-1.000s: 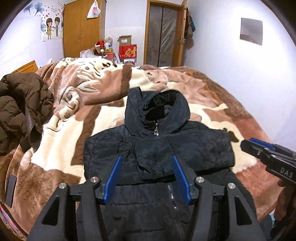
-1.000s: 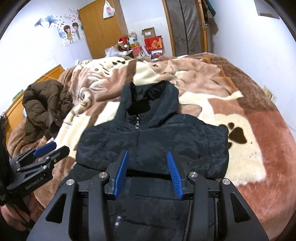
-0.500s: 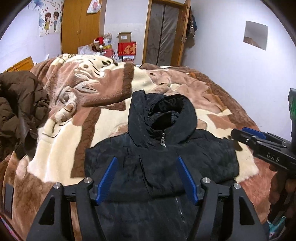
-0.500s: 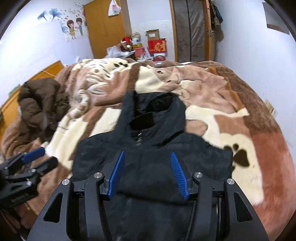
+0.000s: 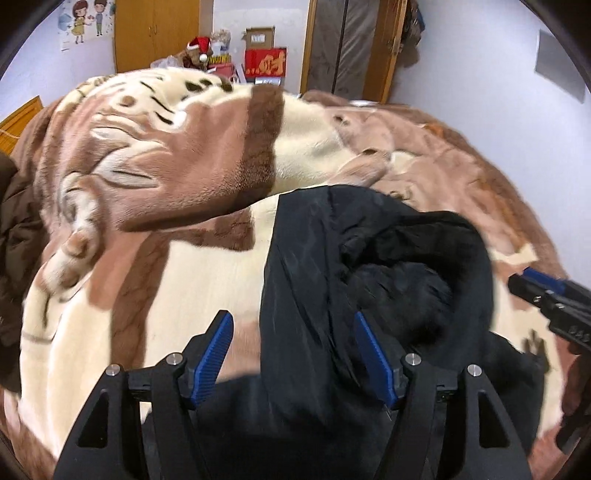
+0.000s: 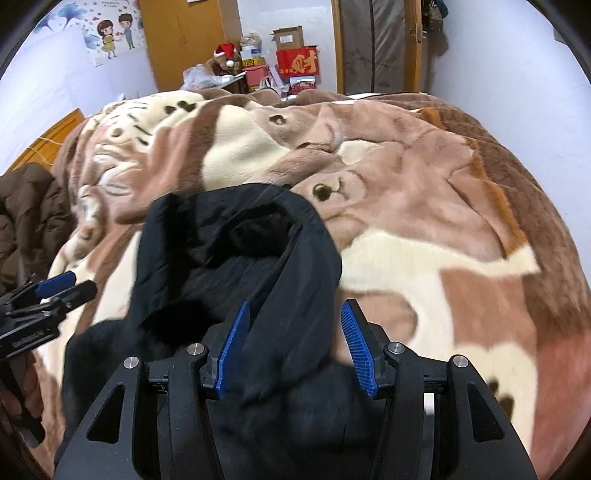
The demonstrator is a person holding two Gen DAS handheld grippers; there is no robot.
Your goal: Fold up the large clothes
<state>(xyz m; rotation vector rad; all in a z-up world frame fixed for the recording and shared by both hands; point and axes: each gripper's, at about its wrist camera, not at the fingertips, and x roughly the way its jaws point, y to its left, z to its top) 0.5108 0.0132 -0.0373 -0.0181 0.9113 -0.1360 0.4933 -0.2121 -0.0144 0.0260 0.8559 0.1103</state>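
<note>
A black hooded puffer jacket (image 5: 332,280) lies on the bed, hood pointing away from me. It also shows in the right wrist view (image 6: 229,266). My left gripper (image 5: 295,350) is open, its jaws straddling the left edge of the hood. My right gripper (image 6: 295,343) is open, its jaws straddling the right edge of the hood. Each gripper shows at the edge of the other's view: the right one (image 5: 546,295) and the left one (image 6: 51,291).
A brown and cream plush blanket (image 5: 166,192) covers the bed. A brown puffer coat (image 6: 26,218) is heaped at the left side. Boxes (image 5: 264,55) and a wardrobe (image 5: 155,33) stand against the far wall beyond the bed, next to a door (image 6: 376,44).
Both grippers have moved forward up the jacket, from over the chest to the hood. They remain open.
</note>
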